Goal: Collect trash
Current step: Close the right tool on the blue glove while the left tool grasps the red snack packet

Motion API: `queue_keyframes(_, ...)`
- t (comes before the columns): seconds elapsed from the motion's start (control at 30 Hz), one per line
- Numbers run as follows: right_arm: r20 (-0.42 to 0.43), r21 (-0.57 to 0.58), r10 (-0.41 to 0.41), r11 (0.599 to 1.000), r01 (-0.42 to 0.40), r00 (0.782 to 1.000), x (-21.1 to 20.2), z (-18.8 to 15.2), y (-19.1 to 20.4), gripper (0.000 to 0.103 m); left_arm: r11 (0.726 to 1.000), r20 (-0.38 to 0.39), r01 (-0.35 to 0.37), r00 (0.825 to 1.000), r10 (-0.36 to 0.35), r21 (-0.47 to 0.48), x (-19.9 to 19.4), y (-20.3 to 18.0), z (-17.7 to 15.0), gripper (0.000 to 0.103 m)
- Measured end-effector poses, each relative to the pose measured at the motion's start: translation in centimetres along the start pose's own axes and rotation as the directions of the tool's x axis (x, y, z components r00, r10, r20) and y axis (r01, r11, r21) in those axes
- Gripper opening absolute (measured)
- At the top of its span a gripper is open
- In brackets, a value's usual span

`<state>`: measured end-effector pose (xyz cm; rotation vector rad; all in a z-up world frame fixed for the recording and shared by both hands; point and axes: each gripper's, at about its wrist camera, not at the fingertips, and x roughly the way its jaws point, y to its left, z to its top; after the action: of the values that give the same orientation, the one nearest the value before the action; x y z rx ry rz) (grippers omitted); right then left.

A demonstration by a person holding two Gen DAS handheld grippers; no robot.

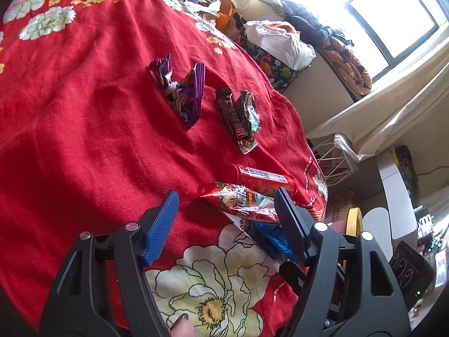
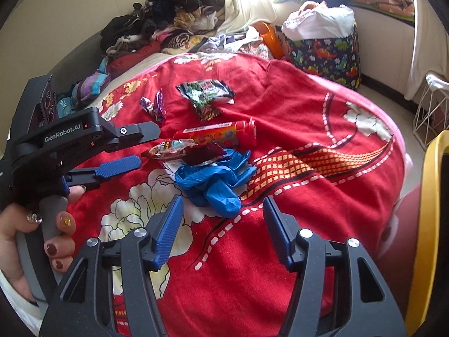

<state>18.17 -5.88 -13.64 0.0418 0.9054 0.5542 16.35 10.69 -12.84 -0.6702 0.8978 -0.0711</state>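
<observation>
Five crumpled wrappers and tube [image 2: 217, 136] on red blanket [image 2: 308, 106], blue glove [image 2: 216, 181], both hand-held grippers [image 1: 227, 210] [image 2: 221, 219] open, empty

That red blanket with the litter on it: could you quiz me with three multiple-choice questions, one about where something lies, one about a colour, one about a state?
1. Where does the red candy tube lie?
A. beyond the blue glove
B. in the white wire basket
C. on the floor

2. What colour is the crumpled glove?
A. yellow
B. blue
C. white

3. How is the right gripper?
A. clamped on the tube
B. holding the glove
C. open and empty

Answers: 1 A, the tube rests on the red blanket past the glove. 2 B, it is plainly blue. 3 C, its blue fingers stand apart with only blanket between them.
</observation>
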Motion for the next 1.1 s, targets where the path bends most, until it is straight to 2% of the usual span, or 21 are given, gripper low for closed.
queue_keyframes(0.17,-0.019,0.020,0.016,1.000,-0.016,1.000,1.1,0.3,-0.2,0.047,0.999,-0.010,0.015,1.000,-0.016,-0.033,0.9,0.5,0.0,0.056)
queue_keyframes(0.3,-0.042,0.002,0.032,0.999,-0.032,0.999,1.7,0.2,0.1,0.026,0.999,-0.011,0.009,1.000,-0.009,-0.043,1.5,0.8,0.0,0.051)
queue_keyframes(0.4,-0.053,-0.014,0.035,0.999,-0.035,0.998,1.9,0.1,0.4,0.017,0.999,-0.011,0.008,1.000,-0.008,-0.050,1.7,0.9,0.0,0.047)
queue_keyframes(0.6,-0.048,-0.020,0.031,0.999,-0.032,0.998,1.8,-0.1,0.7,0.011,0.998,-0.013,0.008,1.000,-0.009,-0.058,1.7,1.2,-0.1,0.038)
queue_keyframes(0.77,-0.036,-0.009,0.026,1.000,-0.027,0.999,1.3,-0.3,0.6,0.010,0.997,-0.018,0.014,1.000,-0.016,-0.078,1.6,1.5,-0.2,0.022)
queue_keyframes(0.9,-0.030,-0.002,0.020,1.000,-0.020,0.999,0.8,-0.5,0.4,0.010,0.997,-0.021,0.028,0.999,-0.030,-0.076,1.4,1.6,-0.3,0.018)
queue_keyframes(0.97,-0.027,-0.002,0.014,1.000,-0.014,1.000,0.6,-0.5,0.5,0.010,0.998,-0.021,0.026,0.999,-0.028,-0.060,1.1,1.3,-0.3,0.013)
queue_keyframes(1.1,-0.022,-0.006,0.009,1.000,-0.010,1.000,0.2,-0.7,0.5,0.007,0.999,-0.013,0.030,0.999,-0.031,-0.035,0.5,0.7,-0.3,0.012)
